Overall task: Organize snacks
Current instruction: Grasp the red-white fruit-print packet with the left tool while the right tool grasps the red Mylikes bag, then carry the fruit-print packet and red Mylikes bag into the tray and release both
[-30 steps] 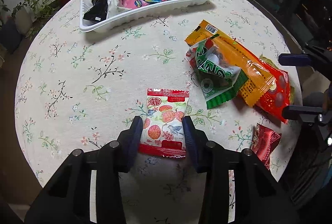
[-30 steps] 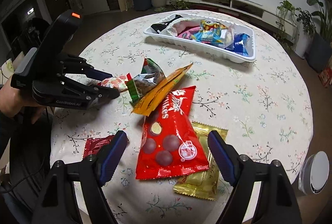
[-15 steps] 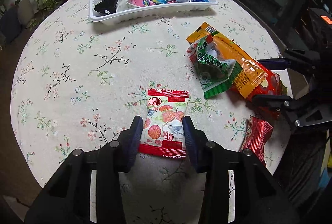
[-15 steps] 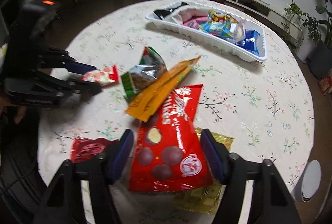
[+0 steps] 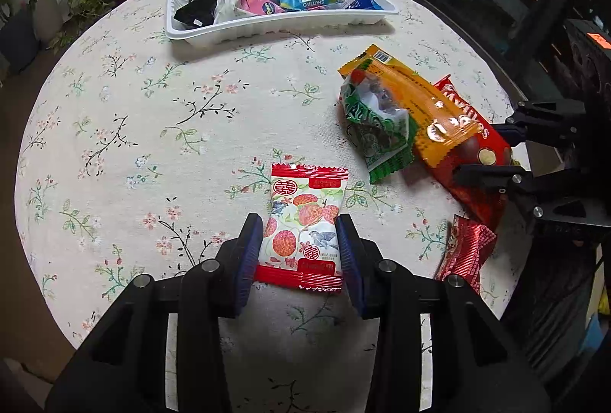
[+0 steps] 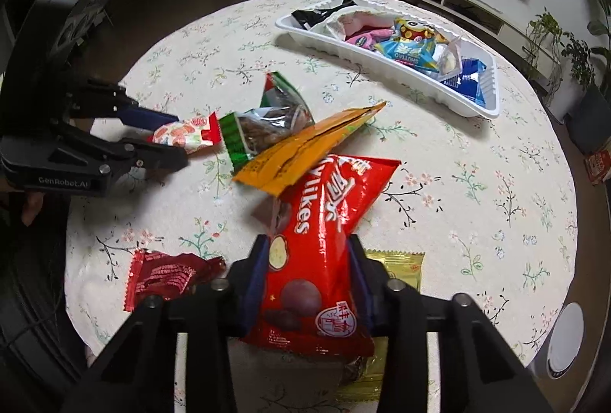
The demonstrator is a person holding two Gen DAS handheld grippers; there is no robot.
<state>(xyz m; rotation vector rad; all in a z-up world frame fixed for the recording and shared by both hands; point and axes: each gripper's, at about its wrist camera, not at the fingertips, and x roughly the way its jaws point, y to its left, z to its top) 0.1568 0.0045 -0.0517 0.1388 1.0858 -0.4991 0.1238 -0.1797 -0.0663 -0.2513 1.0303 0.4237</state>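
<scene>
My left gripper [image 5: 298,222] is shut on a small red-and-white fruit-print packet [image 5: 305,214], its blue pads pressing both long sides just above the floral tablecloth. From the right wrist that packet [image 6: 187,132] shows between the left gripper's [image 6: 179,138] tips. My right gripper [image 6: 308,243] is closing on a red chocolate-ball bag [image 6: 324,222]; the pads pinch its lower half and the foil buckles. In the left wrist view the right gripper [image 5: 483,151] straddles that red bag [image 5: 477,145]. A white divided tray [image 5: 282,29] holding several snacks stands at the far side.
A green bag [image 6: 267,126] and an orange packet [image 6: 305,153] lean on the red bag's top. A dark red foil packet [image 6: 164,275] lies left of my right gripper, a gold packet [image 6: 397,264] under its right finger. The round table's edge is close behind both grippers.
The right jaws have come together from wide apart onto the red bag, which has crumpled and narrowed. The left gripper has kept its hold on the fruit-print packet.
</scene>
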